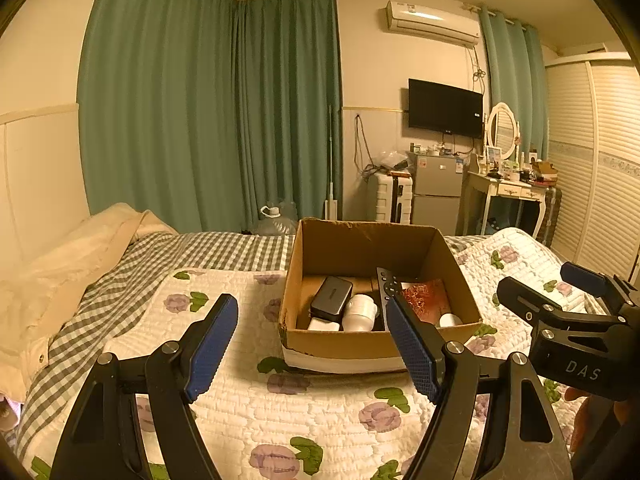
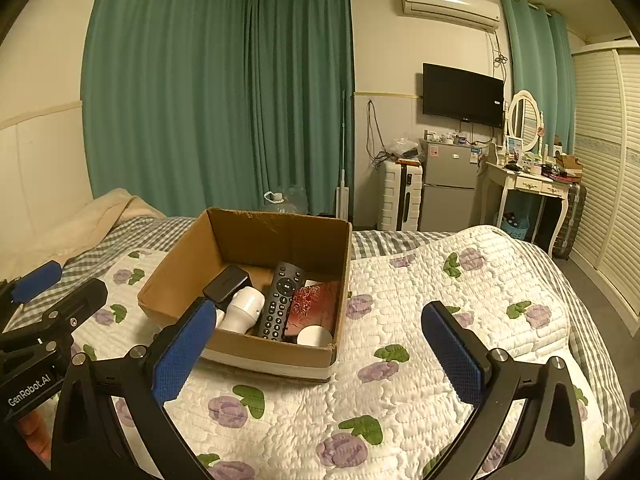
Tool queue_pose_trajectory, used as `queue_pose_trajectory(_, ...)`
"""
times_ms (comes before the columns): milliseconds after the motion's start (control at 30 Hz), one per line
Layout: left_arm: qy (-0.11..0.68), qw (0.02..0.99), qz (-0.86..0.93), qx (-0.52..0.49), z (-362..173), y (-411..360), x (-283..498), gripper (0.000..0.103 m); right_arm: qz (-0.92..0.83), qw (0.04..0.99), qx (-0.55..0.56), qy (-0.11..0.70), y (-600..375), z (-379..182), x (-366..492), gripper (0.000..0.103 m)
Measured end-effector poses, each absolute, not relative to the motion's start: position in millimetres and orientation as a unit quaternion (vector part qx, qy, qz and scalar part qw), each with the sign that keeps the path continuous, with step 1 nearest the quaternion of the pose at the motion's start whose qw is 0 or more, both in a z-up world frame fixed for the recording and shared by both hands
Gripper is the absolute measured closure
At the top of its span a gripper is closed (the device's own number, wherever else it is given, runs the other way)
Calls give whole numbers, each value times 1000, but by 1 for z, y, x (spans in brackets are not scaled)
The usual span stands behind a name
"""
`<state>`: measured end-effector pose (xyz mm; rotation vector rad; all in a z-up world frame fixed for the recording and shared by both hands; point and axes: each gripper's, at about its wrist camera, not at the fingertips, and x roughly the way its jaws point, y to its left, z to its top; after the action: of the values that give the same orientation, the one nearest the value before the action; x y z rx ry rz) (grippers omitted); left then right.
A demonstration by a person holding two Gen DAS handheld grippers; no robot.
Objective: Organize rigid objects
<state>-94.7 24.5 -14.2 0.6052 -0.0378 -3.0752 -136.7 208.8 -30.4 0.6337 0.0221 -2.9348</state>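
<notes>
Remote [image 2: 280, 302] lengthwise in box [image 2: 244, 356], buttons up, tilted.

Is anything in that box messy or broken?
The cardboard box has a ragged, torn near rim. Inside, the remote lies slanted across a jumble, leaning over the white bottle. Nothing looks spilled.

My left gripper [image 1: 316, 344] and right gripper [image 2: 320, 356] show black frames, blue textured pads, silver screws; white lettering at three o'clock.

The cardboard box's [image 1: 320, 344] near wall hides its contents' lower parts — dresser clutter [image 2: 536, 166] too small to tell.
</notes>
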Motion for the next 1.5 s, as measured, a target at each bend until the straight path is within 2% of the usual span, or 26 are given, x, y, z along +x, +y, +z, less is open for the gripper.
queue_pose_trajectory(1500,-6,2,-980,200,-16,26,-94,24,-972,67,223,15,204,-38,-136,0)
